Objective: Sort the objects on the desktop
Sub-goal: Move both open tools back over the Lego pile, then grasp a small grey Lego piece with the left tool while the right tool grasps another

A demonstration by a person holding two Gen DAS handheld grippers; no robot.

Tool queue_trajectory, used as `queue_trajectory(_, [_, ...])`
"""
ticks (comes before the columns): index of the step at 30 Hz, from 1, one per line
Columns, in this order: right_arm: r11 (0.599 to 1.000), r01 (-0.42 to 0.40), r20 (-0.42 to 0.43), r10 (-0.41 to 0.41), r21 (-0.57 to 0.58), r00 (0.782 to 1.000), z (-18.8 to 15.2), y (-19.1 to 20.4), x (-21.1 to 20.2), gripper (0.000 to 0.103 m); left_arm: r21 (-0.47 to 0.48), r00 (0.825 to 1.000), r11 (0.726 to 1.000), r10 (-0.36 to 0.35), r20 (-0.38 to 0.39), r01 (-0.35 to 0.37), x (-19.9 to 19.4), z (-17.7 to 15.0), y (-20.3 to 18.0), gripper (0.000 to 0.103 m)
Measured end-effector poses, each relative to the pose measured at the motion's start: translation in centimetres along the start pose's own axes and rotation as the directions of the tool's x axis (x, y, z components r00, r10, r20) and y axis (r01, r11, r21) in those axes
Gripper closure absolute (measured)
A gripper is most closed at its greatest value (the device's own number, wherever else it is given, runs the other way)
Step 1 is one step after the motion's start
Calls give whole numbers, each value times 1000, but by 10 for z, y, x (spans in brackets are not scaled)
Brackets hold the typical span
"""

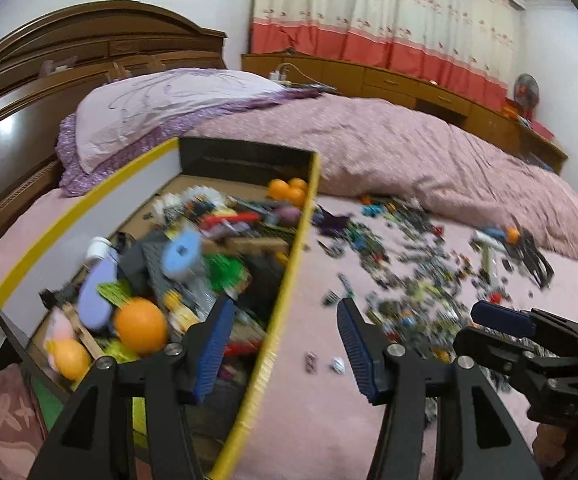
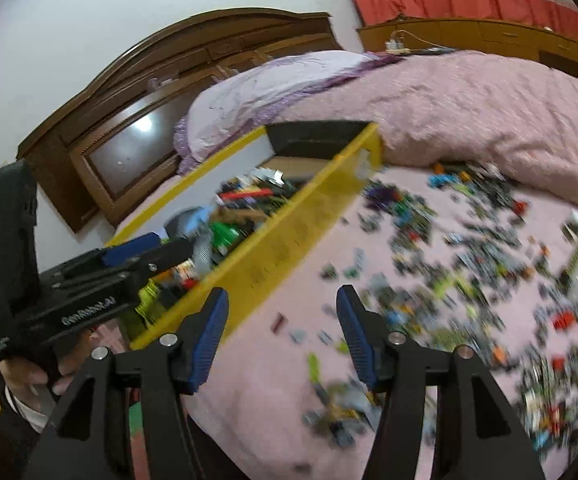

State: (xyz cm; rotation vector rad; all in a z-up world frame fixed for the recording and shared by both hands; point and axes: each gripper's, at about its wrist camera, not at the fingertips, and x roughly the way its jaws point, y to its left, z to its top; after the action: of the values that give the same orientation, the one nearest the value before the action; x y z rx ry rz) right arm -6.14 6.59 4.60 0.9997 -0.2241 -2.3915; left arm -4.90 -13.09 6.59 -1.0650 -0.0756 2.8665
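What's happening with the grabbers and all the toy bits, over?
Left gripper open, empty, over the yellow-rimmed cardboard box edge. Right gripper open, empty, above the pink bedsheet. Small plastic toy bricks lie scattered, unsorted. Nothing in the way.

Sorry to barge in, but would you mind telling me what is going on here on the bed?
A person is sorting toys on a bed with a handheld gripper in each hand. The left gripper and the right gripper both stand open and empty above the pink sheet. A yellow-edged box already holds bricks and orange balls, while many small loose pieces still lie scattered over the sheet to the right of it.
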Motion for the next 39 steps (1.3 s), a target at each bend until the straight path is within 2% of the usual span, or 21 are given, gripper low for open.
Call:
queue_trajectory(7, [994, 112, -3, -112, -20, 994, -45, -27, -20, 45, 34, 993, 993, -116, -29, 117, -1, -40, -42, 48])
queue_trajectory(13, [984, 170, -8, -171, -62, 985, -81, -37, -30, 45, 51, 986, 985, -161, -46, 164, 3, -81, -59, 48])
queue_trajectory(18, [970, 212, -19, -215, -118, 976, -111, -38, -32, 45, 42, 972, 975, -215, -100, 220, 9, -117, -67, 48])
queue_trajectory(22, [970, 218, -31, -222, -107, 974, -127, -43, -33, 45, 54, 967, 972, -223, -123, 230, 14, -131, -76, 48])
queue_trajectory(26, [967, 240, -20, -242, -82, 970, -138, -52, -35, 45, 61, 972, 976, -203, -119, 211, 19, -138, -81, 48])
queue_trajectory(32, [970, 243, -8, -243, -30, 970, -145, -61, -39, 45, 40, 971, 975, -212, -110, 217, 14, -146, -82, 48])
queue_trajectory(39, [973, 228, -14, -229, -21, 973, -151, -62, -38, 45, 78, 972, 973, -211, -103, 219, 8, -156, -98, 48])
